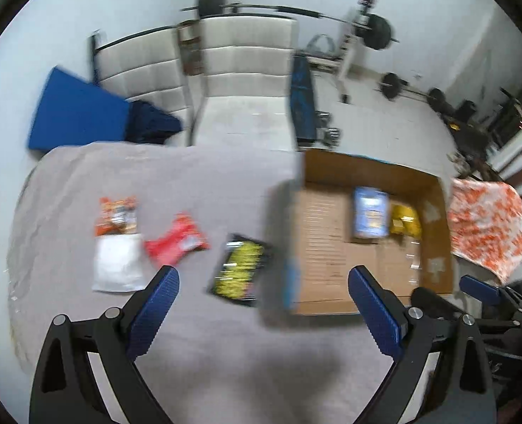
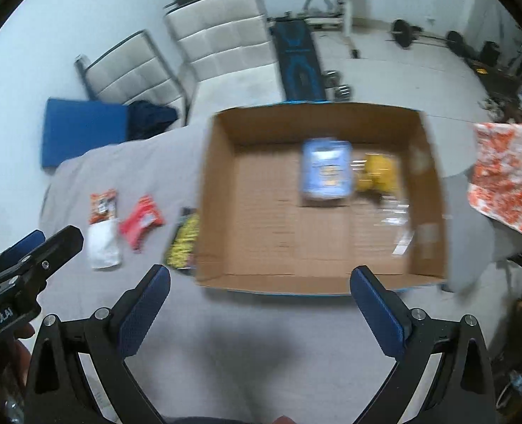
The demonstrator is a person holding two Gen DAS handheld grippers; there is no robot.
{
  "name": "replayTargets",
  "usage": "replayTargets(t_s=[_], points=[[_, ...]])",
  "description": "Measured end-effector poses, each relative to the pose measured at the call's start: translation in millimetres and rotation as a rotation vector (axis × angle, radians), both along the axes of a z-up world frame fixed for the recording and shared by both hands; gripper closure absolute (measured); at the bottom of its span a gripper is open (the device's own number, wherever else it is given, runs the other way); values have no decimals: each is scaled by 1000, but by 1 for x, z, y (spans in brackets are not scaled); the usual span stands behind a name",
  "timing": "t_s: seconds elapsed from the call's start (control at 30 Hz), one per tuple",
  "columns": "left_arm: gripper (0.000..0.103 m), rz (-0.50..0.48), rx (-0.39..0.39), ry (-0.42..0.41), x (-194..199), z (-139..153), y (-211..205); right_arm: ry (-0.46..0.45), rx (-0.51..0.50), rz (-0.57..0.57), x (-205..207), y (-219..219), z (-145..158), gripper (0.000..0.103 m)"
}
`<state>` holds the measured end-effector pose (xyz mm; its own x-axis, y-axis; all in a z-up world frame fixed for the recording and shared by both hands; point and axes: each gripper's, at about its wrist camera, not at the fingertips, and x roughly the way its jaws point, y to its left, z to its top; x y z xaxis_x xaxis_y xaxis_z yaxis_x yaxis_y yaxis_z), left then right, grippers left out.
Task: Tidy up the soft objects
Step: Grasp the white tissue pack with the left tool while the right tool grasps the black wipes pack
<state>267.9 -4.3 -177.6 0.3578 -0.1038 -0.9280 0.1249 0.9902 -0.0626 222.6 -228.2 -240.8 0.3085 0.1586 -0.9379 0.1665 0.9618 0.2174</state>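
Note:
An open cardboard box [image 1: 434, 183] [image 2: 215, 190] sits on the grey-covered table and holds a blue packet [image 1: 369, 217] [image 2: 326, 169] and a yellow packet [image 1: 405, 219] [image 2: 377, 171]. Left of the box lie a black-and-yellow packet [image 1: 239, 270] [image 2: 183, 243], a red packet [image 1: 176, 242] [image 2: 141, 222], an orange packet [image 1: 117, 215] [image 2: 102, 205] and a white pouch [image 1: 119, 263] [image 2: 102, 245]. My left gripper [image 1: 262, 309] hangs open above the table near the black-and-yellow packet, holding nothing. My right gripper [image 2: 259, 305] is open and empty before the box's near wall.
The grey cloth [image 1: 197, 346] covers the table. An orange-and-white cloth [image 1: 487, 219] [image 2: 504, 180] lies right of the box. Behind the table stand white padded chairs [image 1: 247, 56], a blue mat [image 1: 73, 113] and a weight bench with barbells [image 1: 367, 28]. The left gripper's body [image 2: 24, 265] shows at the right wrist view's left edge.

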Motion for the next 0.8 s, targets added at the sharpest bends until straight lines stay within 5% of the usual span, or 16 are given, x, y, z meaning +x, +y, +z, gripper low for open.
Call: replayTargets(t_s=[0.17, 0.37, 0.8], points=[[5, 127, 62, 42, 16, -16, 91, 80, 116, 95, 42, 91, -27, 0], [5, 233, 80, 103, 30, -47, 167, 254, 224, 60, 88, 163, -95, 0], [5, 267, 58, 290, 67, -154, 233, 459, 47, -47, 140, 199, -211, 2]])
